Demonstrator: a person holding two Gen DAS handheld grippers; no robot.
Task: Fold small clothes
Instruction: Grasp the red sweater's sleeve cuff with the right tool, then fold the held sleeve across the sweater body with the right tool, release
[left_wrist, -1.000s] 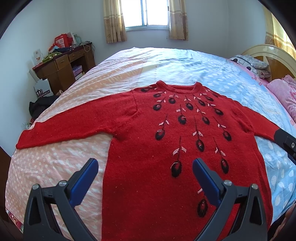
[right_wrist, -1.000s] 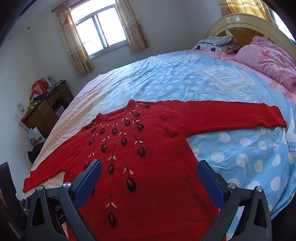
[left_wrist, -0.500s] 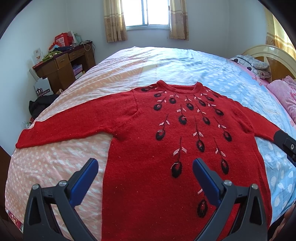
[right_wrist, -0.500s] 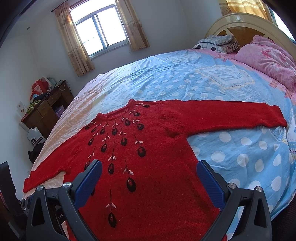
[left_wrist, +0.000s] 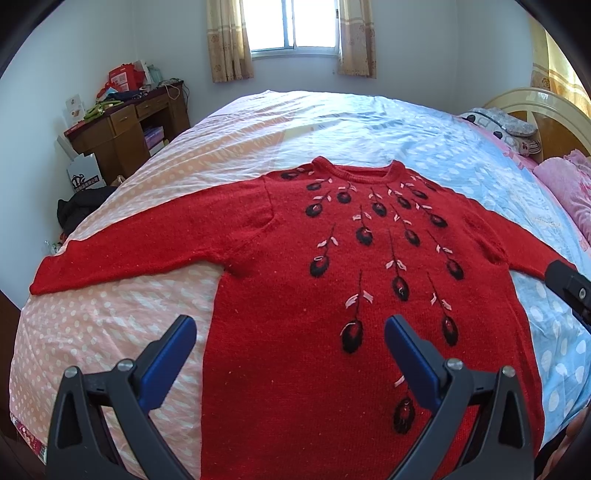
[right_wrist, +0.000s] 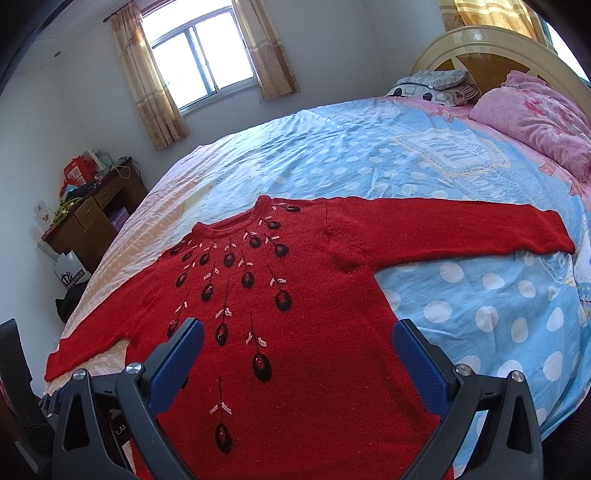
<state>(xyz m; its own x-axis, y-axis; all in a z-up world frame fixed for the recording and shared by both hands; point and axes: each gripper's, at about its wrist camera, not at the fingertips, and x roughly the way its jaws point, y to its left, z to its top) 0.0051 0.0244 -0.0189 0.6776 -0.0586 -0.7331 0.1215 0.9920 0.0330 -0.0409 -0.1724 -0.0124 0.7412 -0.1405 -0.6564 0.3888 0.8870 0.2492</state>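
Little can be read. A white paper bag (left_wrist: 85, 173) on the floor beside the wooden desk (left_wrist: 122, 129) carries a dark crown-like emblem above a line of characters, too small to make out; the same bag (right_wrist: 72, 273) shows in the right wrist view, again illegible. The red box (left_wrist: 123, 75) on the desk has white print that is too blurred to read. On the dark body of the left gripper (right_wrist: 120, 428), at the lower left of the right wrist view, pale letters resembling "LAI" show, partly hidden.
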